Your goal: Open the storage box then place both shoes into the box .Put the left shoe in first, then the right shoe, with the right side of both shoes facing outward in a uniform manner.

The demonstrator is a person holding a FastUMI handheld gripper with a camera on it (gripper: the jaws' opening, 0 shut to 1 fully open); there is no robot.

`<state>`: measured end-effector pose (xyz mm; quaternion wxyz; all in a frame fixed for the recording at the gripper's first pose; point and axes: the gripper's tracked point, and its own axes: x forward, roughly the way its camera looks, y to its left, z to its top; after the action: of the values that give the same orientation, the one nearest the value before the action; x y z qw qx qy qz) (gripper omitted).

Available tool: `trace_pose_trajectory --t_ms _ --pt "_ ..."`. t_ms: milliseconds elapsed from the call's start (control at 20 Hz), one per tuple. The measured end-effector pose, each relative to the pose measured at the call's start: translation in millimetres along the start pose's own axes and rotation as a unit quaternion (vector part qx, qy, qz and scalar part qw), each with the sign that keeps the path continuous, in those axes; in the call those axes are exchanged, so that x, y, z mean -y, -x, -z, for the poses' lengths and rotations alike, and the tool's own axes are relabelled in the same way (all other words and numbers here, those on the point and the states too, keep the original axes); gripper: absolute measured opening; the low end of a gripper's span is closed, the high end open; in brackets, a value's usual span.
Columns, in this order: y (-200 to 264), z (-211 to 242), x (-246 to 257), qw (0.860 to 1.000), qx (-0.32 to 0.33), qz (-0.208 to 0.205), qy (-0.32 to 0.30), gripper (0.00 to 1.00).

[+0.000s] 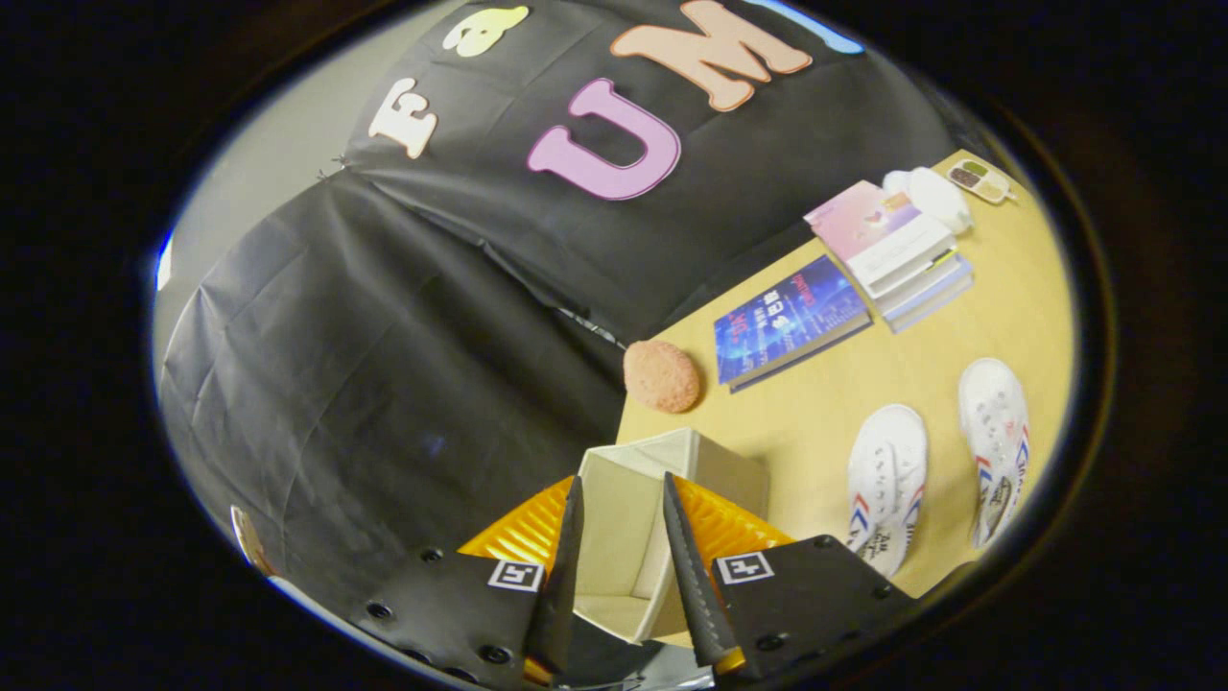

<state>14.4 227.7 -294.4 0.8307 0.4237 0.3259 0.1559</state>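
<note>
Two white canvas shoes lie side by side on the wooden table, well off to the side of the fingers; they look light and soft, best pinched at the heel collar. Gripper fingers stand narrowly apart, empty, over the open beige storage box, likely light and easily shoved. Books and a pink sponge lie beyond.

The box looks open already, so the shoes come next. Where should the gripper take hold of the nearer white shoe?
Probably across the heel collar of the nearer shoe, from above: it lies flat on the table, opening upward, clear of the other shoe. The gripper is open over the box.
</note>
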Motion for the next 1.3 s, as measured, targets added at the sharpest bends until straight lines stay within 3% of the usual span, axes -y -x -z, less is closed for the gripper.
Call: trace_pose_trajectory --t_ms 400,600,1150,1300 --pt "20.9 31.1 73.9 0.998 -0.019 0.058 -0.020 0.51" --pt "27.4 50.5 111.0 0.993 -0.032 0.106 -0.031 0.51" --pt "33.4 90.8 203.6 0.969 -0.067 0.238 0.000 0.51" --pt "28.9 93.1 217.2 0.964 -0.071 0.257 0.003 0.52"
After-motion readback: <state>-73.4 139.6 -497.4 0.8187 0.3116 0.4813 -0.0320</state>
